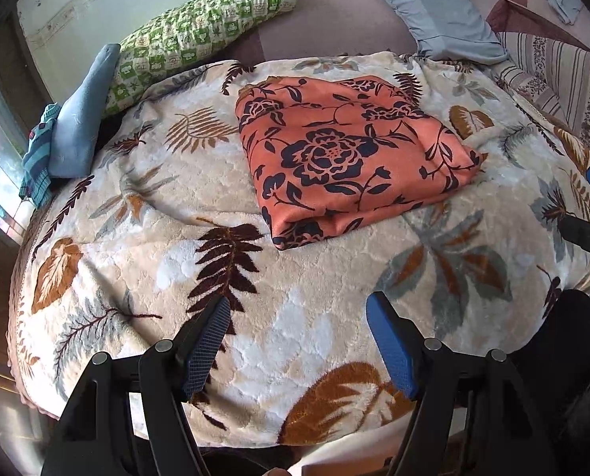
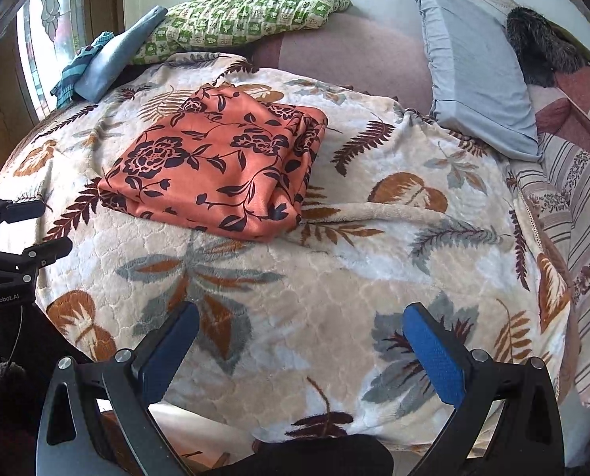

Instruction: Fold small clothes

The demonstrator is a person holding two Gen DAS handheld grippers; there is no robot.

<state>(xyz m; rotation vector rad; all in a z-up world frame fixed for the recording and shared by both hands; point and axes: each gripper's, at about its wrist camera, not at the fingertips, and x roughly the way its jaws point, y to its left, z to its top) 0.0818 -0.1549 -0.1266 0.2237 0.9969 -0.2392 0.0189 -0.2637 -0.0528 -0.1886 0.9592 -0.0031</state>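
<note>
An orange cloth with a dark flower print [image 1: 342,154] lies folded into a thick rectangle on the leaf-patterned blanket [image 1: 175,261]. It also shows in the right wrist view [image 2: 219,166]. My left gripper [image 1: 298,317] is open and empty, held above the blanket near its front edge, short of the cloth. My right gripper [image 2: 300,323] is open and empty, also above the blanket in front of the cloth. The left gripper shows at the left edge of the right wrist view [image 2: 41,230].
A green checked pillow [image 1: 199,27] and a grey-blue pillow [image 2: 477,75] lie at the back. Folded blue clothes [image 1: 76,119] and a striped teal cloth [image 1: 39,150] sit at the back left. A striped sheet [image 2: 584,238] lies at the right. A window [image 2: 52,20] is at the left.
</note>
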